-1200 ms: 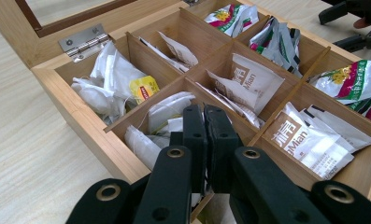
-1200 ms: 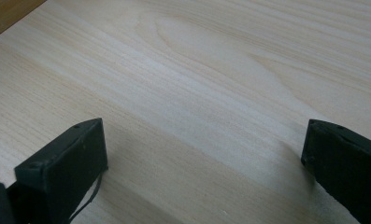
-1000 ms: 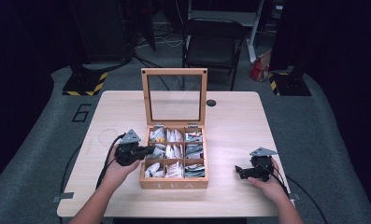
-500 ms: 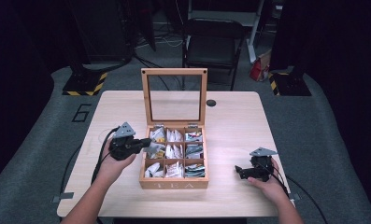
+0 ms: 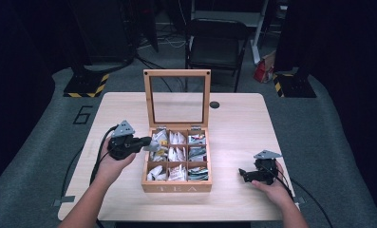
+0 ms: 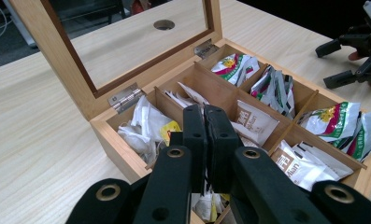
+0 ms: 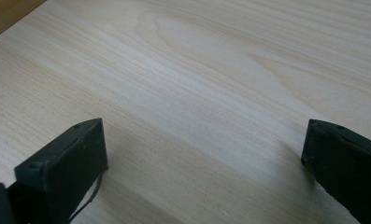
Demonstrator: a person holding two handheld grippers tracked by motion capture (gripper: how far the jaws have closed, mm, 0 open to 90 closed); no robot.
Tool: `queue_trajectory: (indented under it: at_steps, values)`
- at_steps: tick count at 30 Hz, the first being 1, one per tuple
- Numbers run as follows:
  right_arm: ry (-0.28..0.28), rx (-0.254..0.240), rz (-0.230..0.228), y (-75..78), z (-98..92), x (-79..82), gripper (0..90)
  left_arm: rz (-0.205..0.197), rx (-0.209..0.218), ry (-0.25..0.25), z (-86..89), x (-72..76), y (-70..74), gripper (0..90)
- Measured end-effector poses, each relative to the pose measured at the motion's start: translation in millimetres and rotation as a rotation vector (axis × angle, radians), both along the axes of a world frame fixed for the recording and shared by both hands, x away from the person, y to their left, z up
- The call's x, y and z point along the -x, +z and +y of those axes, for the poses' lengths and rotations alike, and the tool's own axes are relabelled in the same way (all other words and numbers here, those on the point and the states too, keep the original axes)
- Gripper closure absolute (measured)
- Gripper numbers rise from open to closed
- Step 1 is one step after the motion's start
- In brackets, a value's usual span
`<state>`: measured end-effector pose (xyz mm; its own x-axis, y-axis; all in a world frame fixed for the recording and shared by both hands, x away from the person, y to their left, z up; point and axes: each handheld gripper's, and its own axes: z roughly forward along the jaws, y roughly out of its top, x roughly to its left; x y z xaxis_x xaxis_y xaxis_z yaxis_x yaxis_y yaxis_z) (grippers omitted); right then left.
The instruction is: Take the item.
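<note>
The left hand-held gripper (image 6: pixel 204 122) is clamped on a tea bag (image 5: pixel 152 145) above the tea box (image 5: pixel 176 187); the right hand-held gripper (image 7: pixel 204 149) gapes wide, holding nothing.

My matt black plastic left gripper (image 6: pixel 205 140) has smooth fingers (image 6: pixel 195 130). Under them stands the light varnished wooden tea box (image 6: pixel 122 154), with a clear glass pane in its lid (image 6: pixel 141 42) and small brushed metal hinges (image 6: pixel 125 97). Glossy white and green foil tea sachets (image 6: pixel 335 122) and matt white paper sachets (image 6: pixel 253 122) fill it. The pale wooden bench (image 7: pixel 211 84) looks smooth and satin, its grain fine.
</note>
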<state>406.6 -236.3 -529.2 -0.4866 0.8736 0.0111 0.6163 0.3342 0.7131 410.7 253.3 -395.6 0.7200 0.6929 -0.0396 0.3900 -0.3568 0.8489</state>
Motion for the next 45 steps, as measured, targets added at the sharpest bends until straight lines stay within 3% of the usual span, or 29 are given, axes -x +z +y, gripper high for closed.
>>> queue_trajectory:
  at_steps: [10,31,45]
  values:
    - [-0.001,0.000,0.001,0.0,0.0,0.0,0.0,-0.015,0.000,0.017,9.2,0.6,7.1,88.0]
    - [0.001,0.000,0.003,0.2,-0.1,0.1,0.0,-0.055,0.028,0.102,43.3,0.6,26.0,88.0]
    - [-0.001,0.000,0.001,0.0,0.1,0.1,0.0,-0.059,0.030,0.154,66.7,2.5,33.8,88.0]
